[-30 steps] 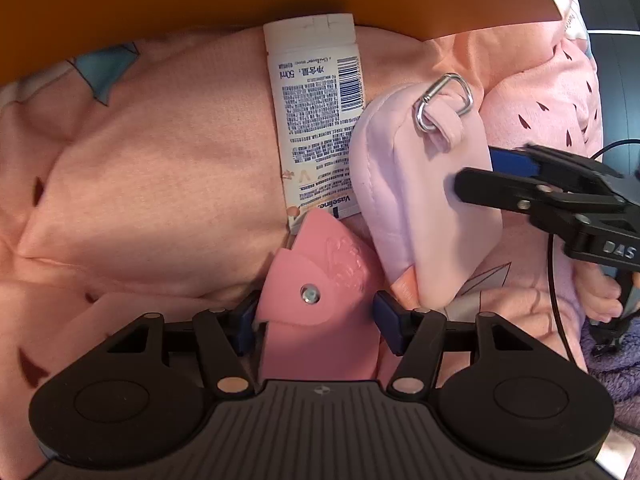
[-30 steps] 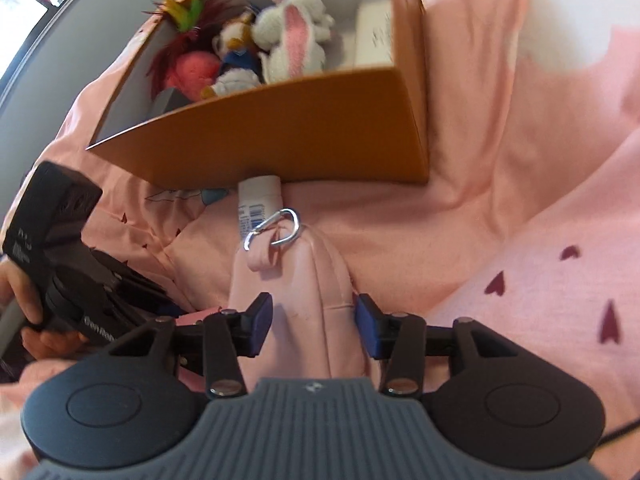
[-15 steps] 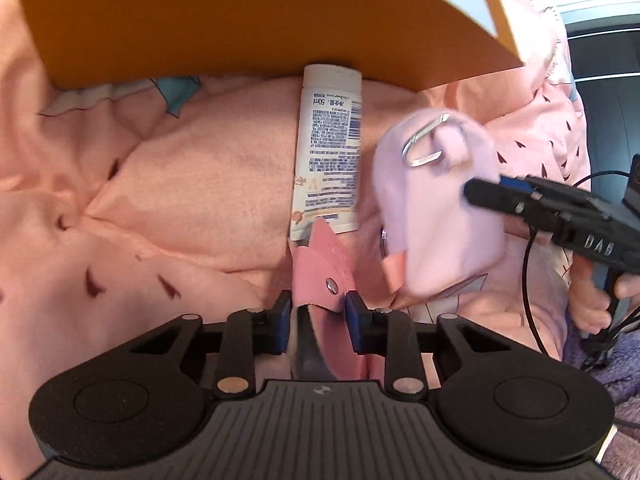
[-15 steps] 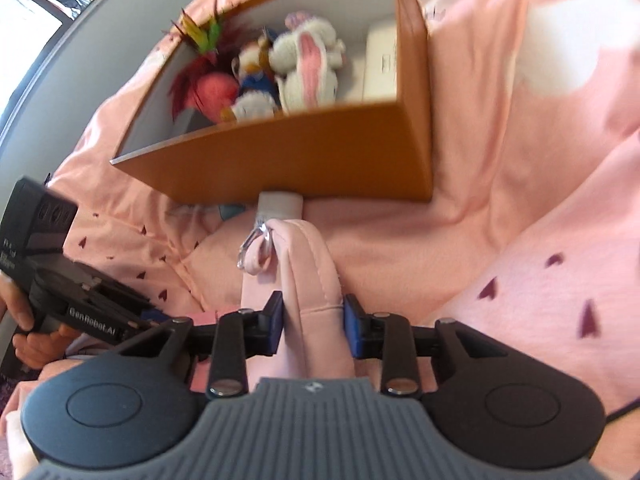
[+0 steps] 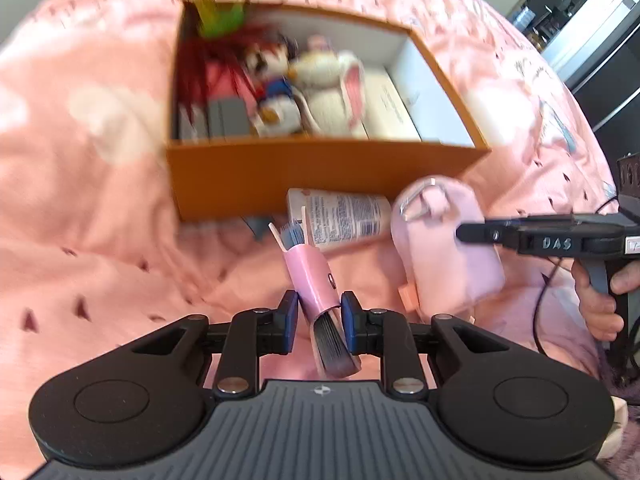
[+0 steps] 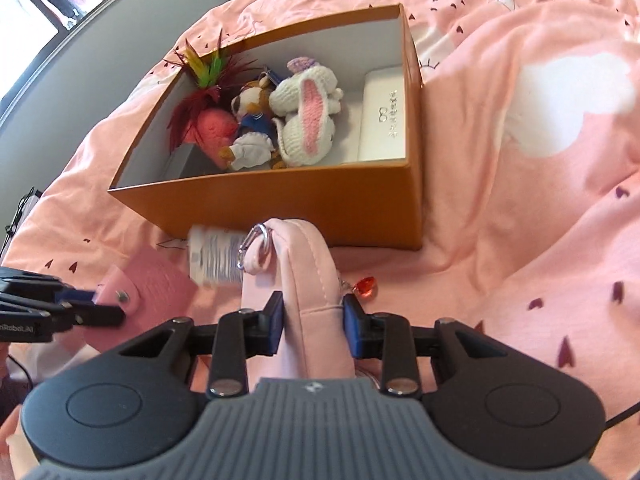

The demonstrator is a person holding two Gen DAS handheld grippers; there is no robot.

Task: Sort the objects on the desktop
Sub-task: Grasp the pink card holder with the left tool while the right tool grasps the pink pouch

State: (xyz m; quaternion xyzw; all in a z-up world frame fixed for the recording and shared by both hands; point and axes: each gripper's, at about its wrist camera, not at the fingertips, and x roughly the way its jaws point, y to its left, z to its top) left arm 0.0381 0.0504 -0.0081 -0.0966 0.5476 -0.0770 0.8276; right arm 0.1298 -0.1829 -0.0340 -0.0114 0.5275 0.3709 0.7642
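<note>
- The left gripper (image 5: pixel 319 312) had its jaws clamped on a pink card holder (image 5: pixel 314 280), held tilted above the pink bedsheet (image 5: pixel 100 260), with a stack of cards fanning out at both ends.
- The right gripper (image 6: pixel 313 322) was squeezed shut on a pale pink pouch (image 6: pixel 308 280), whose metal carabiner (image 6: pixel 252 246) pointed toward the box.
- From the left wrist view, the pouch sat off to the right, just beside a white lotion tube (image 5: pixel 344 216) that lay on the sheet against the near wall of the orange box (image 5: pixel 320 176).
- Inside the box: a white knitted bunny (image 6: pixel 306 116), a small dog plush (image 6: pixel 252 120), a red feathered toy (image 6: pixel 208 120), a white case (image 6: pixel 384 120) and something grey in the near corner.
- A small red heart charm (image 6: pixel 366 286) lay on the sheet just right of the pouch.
</note>
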